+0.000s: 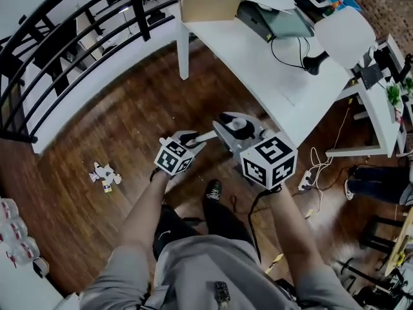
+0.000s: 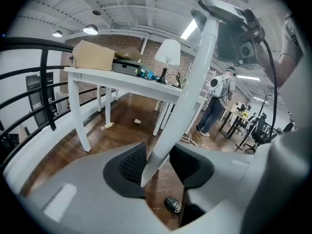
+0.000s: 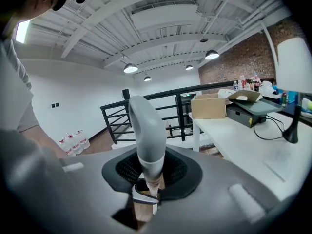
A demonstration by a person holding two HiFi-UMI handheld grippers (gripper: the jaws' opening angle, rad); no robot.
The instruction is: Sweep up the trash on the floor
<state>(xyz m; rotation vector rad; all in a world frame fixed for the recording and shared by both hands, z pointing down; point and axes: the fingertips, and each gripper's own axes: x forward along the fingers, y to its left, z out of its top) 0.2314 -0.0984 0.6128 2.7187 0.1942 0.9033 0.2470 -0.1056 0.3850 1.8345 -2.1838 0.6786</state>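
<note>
Your left claw (image 2: 162, 165) grips the white pole (image 2: 187, 94), your right claw (image 3: 150, 173) the gray handle (image 3: 146, 128), beside the counter's (image 1: 287, 86) open cardboard box (image 1: 208, 9).

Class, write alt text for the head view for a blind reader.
From above, a person holds a white pole in the left hand-held gripper and its grey grip in the right hand-held gripper over a wood floor; crumpled trash lies at left, a white table ahead.

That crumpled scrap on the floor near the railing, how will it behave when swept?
The crumpled scrap looks like thin paper, so it is probably light and easily pushed. Its loose pieces may scatter, and the glossy wooden floor should let them slide.
</note>
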